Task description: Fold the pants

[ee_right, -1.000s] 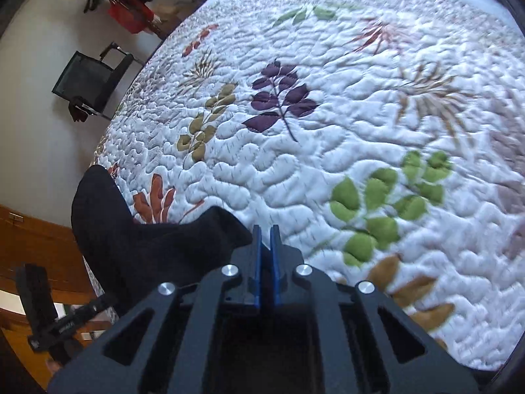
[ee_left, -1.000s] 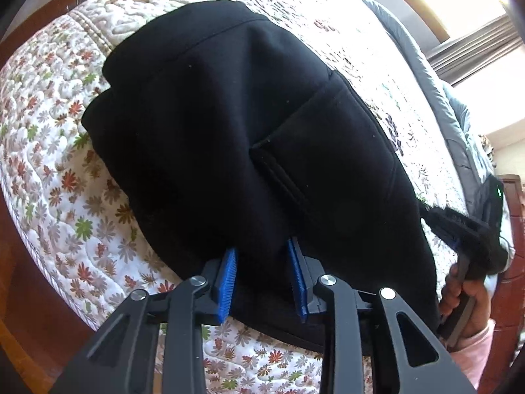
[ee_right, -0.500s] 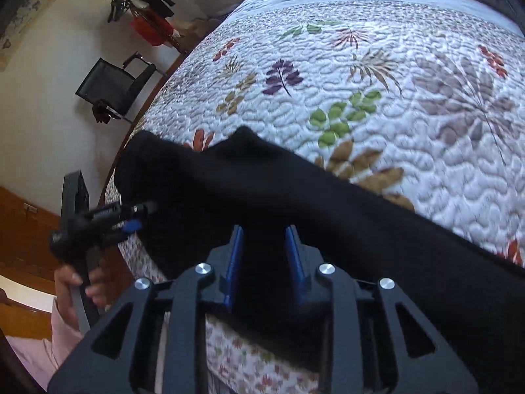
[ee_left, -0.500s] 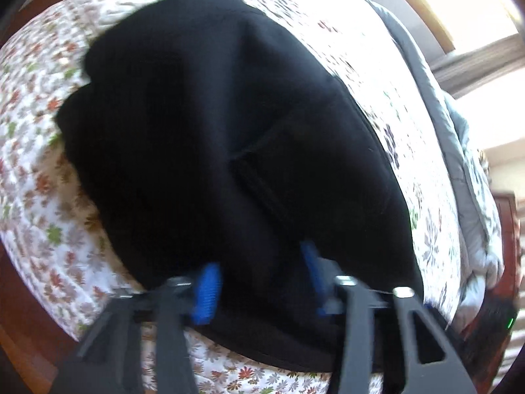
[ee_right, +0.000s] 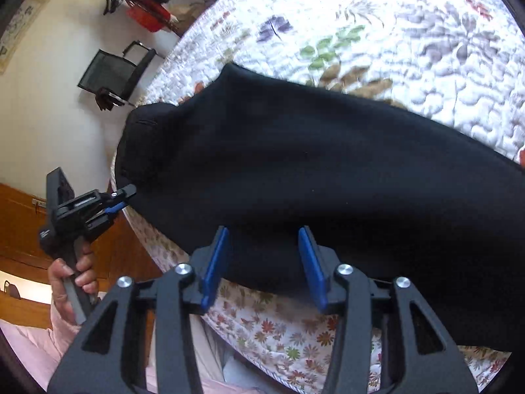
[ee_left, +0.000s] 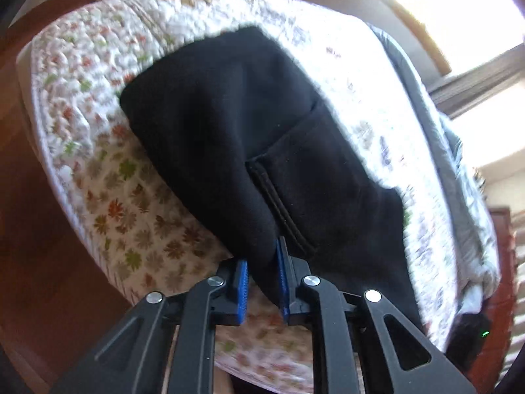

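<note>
Black pants (ee_left: 249, 138) lie on the bed (ee_left: 108, 203); left tongs (ee_left: 261, 284) closing on a pinched edge, right tongs (ee_right: 264, 264) opening, unclamped; grasping step, next needs a firm right grip.

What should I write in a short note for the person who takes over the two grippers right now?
Left gripper: jaws closing on a bunched near edge of the black pants.
Right gripper: jaws opening, cloth edge between them, not pinched.
Pants lie across the floral quilt at the bed's near edge, pocket up.
Done: they look doubled over, not certain.
Left: probably grip the right side and fold again.
</note>
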Available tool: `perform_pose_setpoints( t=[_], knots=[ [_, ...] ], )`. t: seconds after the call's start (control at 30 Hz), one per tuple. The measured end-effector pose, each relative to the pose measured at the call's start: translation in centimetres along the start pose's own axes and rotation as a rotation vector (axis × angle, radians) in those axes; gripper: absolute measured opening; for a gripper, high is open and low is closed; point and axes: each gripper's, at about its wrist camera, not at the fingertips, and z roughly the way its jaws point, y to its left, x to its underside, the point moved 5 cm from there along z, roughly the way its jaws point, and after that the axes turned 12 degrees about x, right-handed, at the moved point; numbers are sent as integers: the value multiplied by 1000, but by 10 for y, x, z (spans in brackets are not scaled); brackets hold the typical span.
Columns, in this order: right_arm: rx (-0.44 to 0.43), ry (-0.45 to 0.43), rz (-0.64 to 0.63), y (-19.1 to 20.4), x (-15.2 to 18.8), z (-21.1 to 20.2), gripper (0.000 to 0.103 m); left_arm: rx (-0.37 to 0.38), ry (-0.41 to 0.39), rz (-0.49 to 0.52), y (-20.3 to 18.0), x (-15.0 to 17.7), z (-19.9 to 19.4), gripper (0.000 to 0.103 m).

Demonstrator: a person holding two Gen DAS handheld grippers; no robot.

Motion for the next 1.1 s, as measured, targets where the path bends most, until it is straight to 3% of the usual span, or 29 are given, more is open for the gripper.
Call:
perform_pose_setpoints(
  t=[0.1, 0.23, 0.3, 0.37, 0.47, 0.63, 0.73, 0.8, 0.93, 1.1],
  knots=[
    [-3, 45, 43, -11, 2, 23, 44, -33, 12, 54, 6, -1, 23, 16],
    [-31, 29, 73, -16, 4, 16, 42, -78, 17, 98, -10, 2, 8, 22],
    [27, -9, 53, -22, 5, -1, 46, -120, 10, 106, -18, 7, -5, 30],
    [70, -55, 60, -36, 8, -21, 48, -190, -63, 153, -26, 14, -28, 32],
    [148, -97, 127, -74, 22, -51, 48, -172, -101, 207, -52, 30, -39, 32],
    [234, -93, 250, -140, 54, -73, 48, -74, 30, 365, -132, 50, 29, 34],
    [281, -72, 277, -163, 60, -64, 50, -78, 124, 445, -154, 65, 73, 35],
    [287, -50, 292, -175, 61, -49, 49, -137, 179, 466, -157, 73, 100, 37],
    [207, -103, 330, -183, 66, -65, 51, -208, 164, 514, -165, 80, 111, 40],
    [237, -246, 426, -230, 100, -138, 56, -188, 169, 577, -190, 93, 108, 51]
  ],
)
